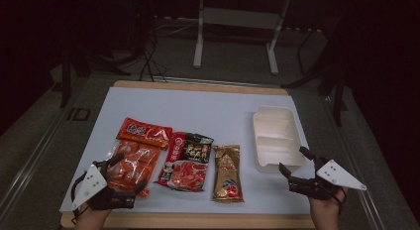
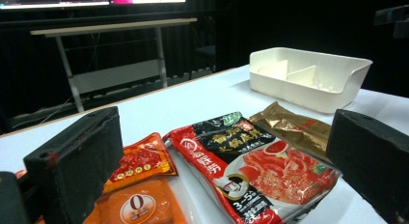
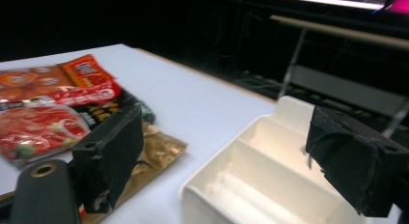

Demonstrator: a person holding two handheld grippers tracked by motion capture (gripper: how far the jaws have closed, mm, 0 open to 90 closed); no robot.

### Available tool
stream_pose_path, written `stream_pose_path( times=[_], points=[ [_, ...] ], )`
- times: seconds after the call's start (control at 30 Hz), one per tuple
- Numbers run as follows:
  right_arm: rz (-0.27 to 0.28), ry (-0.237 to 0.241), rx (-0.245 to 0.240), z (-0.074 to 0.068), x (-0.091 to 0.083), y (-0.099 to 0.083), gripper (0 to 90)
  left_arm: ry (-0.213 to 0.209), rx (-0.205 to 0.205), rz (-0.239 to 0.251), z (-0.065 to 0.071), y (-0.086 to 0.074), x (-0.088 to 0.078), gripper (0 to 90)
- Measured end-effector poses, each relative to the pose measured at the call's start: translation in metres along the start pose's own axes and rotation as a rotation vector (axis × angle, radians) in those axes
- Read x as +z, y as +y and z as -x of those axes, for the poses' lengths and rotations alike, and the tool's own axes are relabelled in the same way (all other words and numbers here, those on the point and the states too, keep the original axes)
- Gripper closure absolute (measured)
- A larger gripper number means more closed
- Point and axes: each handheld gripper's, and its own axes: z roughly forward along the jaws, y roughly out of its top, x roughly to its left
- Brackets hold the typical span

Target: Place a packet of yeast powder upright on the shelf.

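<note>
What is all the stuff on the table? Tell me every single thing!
orange packet: 1, orange-red, left on the table
red and black packet: 1, middle, beside the orange one
gold packet: 1, gold-brown, right of the middle packet
divided tray: 1, white, empty, right side
table: 1, pale blue top, wooden edge
left gripper: 1, black, open, by the orange packet
right gripper: 1, black, open, by the tray

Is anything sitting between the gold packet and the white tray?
Nothing visible. Bare table separates the gold packet from the white tray to its right; the other packets lie on its left. The right tongs hover open at the tray's near end.
</note>
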Motion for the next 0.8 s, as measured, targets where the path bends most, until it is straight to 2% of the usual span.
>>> stream_pose_path(
  times=[0.1,0.17,0.27,0.4,0.57,0.63,0.7,0.8],
  points=[
    [-0.001,0.002,0.003,-0.001,-0.001,0.002,12.7,-0.002,0.0,0.004,0.0,-0.001,-0.001,0.2],
    [-0.006,-0.015,-0.007,-0.002,-0.003,0.004,12.2,-0.004,-0.005,0.008,0.0,-0.001,-0.001,0.2],
    [-0.001,0.005,0.006,-0.003,-0.005,0.005,12.0,-0.013,-0.008,0.006,0.0,-0.002,0.001,0.2],
    [-0.01,-0.001,0.002,-0.005,-0.005,0.007,11.3,-0.026,-0.012,-0.002,0.002,-0.003,0.003,0.2],
    [-0.016,0.021,0.008,-0.005,-0.006,0.011,10.9,-0.044,-0.009,0.003,0.005,-0.003,0.005,0.2],
    [-0.017,0.035,0.02,-0.006,-0.007,0.014,10.5,-0.053,-0.02,0.013,0.005,-0.002,0.005,0.2],
    [-0.011,0.05,0.015,-0.007,-0.009,0.019,9.7,-0.05,-0.027,0.014,0.004,-0.001,0.005,0.2],
    [-0.009,0.052,-0.006,-0.007,-0.009,0.029,9.7,-0.059,-0.053,0.044,0.001,0.0,0.003,0.2]
  ],
)
